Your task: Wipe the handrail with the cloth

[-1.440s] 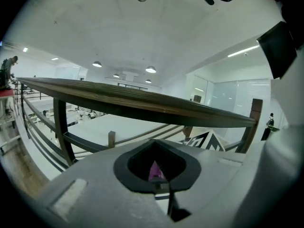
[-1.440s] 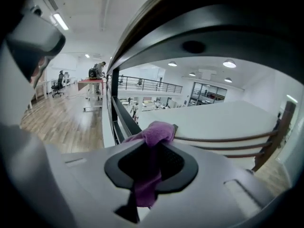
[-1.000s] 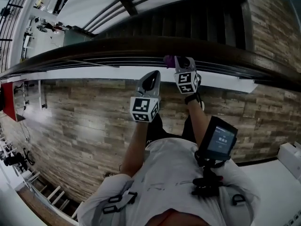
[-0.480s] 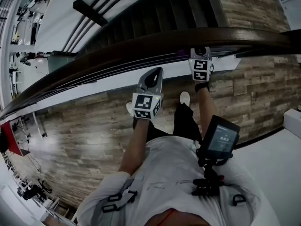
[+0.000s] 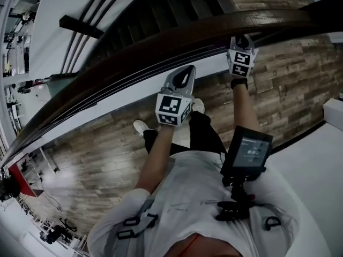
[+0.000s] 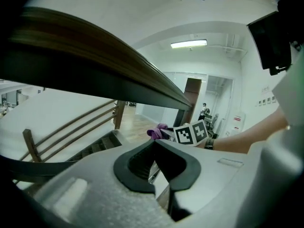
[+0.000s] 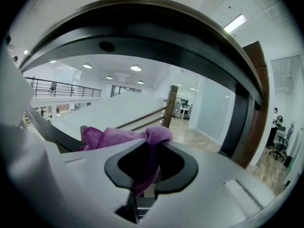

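Beside the rail point(image 5: 161, 44), right gripper point(image 7: 149, 148) fingers pinched the cloth point(image 7: 118, 137), likely for wiping; left gripper point(image 6: 153, 146) idled, fingers together.

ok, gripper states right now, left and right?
Left gripper: closed, nothing between its jaws.
Right gripper: closed on the purple cloth.

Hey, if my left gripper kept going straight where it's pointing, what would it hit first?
Most likely the handrail: the left gripper points up at it. In its own view the handrail passes above the shut jaws, so it might slip underneath; depth is unclear.
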